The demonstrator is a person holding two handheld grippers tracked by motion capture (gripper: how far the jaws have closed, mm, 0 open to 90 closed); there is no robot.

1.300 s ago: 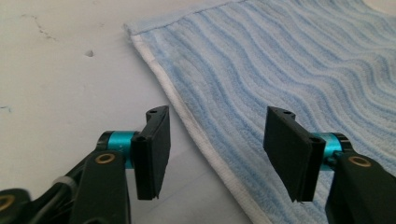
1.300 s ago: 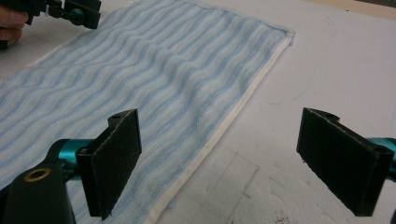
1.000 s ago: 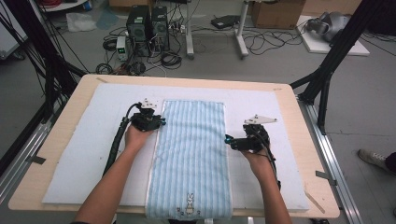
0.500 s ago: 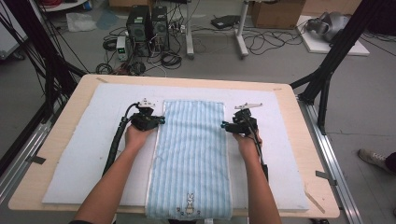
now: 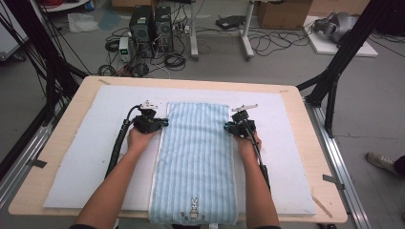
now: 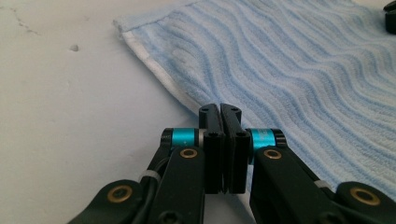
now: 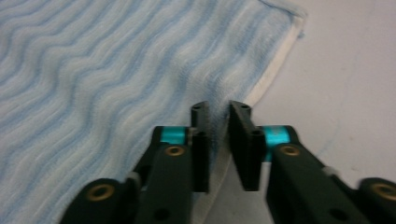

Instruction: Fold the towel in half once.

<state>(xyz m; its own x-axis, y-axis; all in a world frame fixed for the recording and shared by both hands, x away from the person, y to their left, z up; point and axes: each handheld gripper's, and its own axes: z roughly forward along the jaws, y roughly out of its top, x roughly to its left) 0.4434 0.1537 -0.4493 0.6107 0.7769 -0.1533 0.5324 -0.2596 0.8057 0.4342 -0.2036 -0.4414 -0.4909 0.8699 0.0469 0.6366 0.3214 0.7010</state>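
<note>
Left gripper [image 6: 219,112]: jaws pressed together at the white hem of the striped towel [image 5: 196,157]; whether hem is pinched cannot be told. Right gripper [image 7: 219,112]: jaws narrowly parted, straddling the opposite hem for a symmetric lift. The towel lies flat, lengthwise across the white mat [image 5: 81,162], overhanging the worktop's near edge.

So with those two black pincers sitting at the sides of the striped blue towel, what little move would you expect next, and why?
Probably the right gripper closing. Its jaws stand apart around the right edge of the light-blue striped towel, while the left gripper looks pinched shut at the opposite white-trimmed edge. Once both hold, the towel's far end could likely be lifted off the white foam mat evenly for a fold.
</note>
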